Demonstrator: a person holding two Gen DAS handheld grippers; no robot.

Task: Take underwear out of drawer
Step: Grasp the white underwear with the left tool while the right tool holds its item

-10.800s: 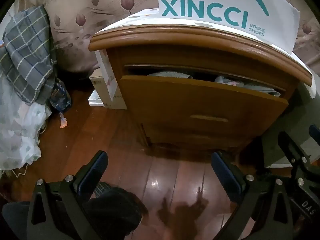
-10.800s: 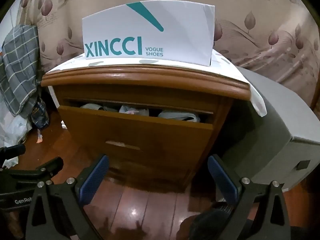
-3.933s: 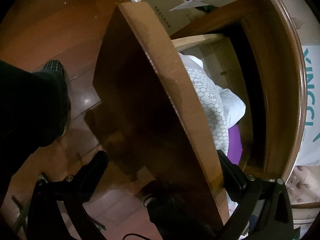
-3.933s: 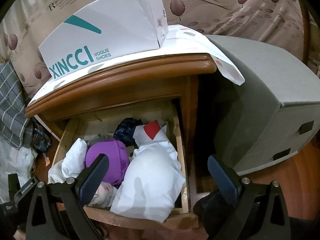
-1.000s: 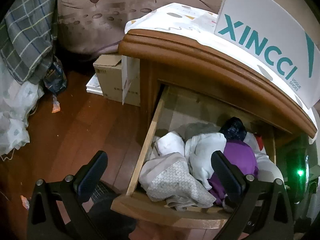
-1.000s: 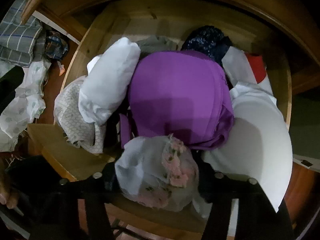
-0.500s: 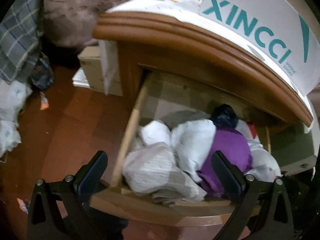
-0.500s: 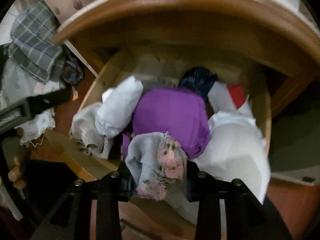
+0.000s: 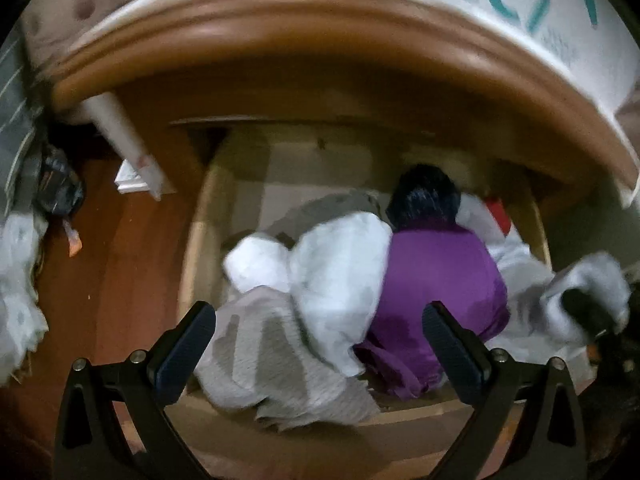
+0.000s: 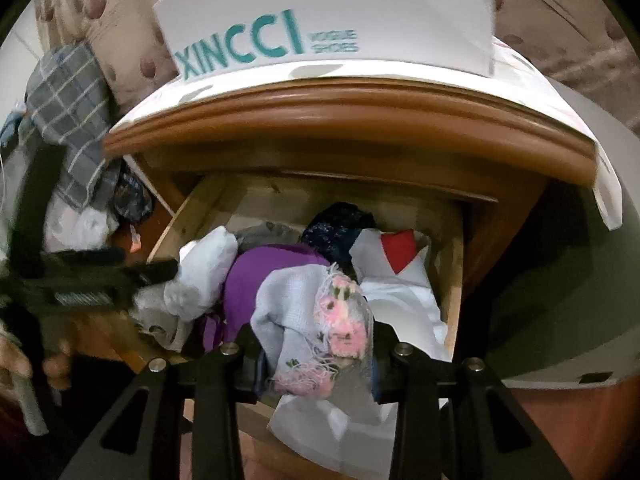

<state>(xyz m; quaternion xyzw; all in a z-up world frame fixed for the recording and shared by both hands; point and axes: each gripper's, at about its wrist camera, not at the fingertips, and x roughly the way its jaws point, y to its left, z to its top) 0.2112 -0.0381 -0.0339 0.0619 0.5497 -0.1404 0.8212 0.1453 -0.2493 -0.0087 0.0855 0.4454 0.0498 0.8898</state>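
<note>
Far left: plaid cloth (image 10: 70,104) heaped beside the nightstand (image 10: 352,120), then the left tool (image 9: 316,344), fingers spread wide over the open drawer (image 9: 200,240) with nothing between them, just above a grey patterned garment (image 9: 272,360) and a white bundle (image 9: 340,272). Middle of the drawer: purple garment (image 10: 272,276), dark bundle (image 10: 340,228) behind it, white shoe box (image 10: 320,20) up on the top surface. Further right: right tool (image 10: 316,360) clamped on the pale underwear (image 10: 288,312) with pink floral trim, lifted above the drawer's contents near its front edge.
</note>
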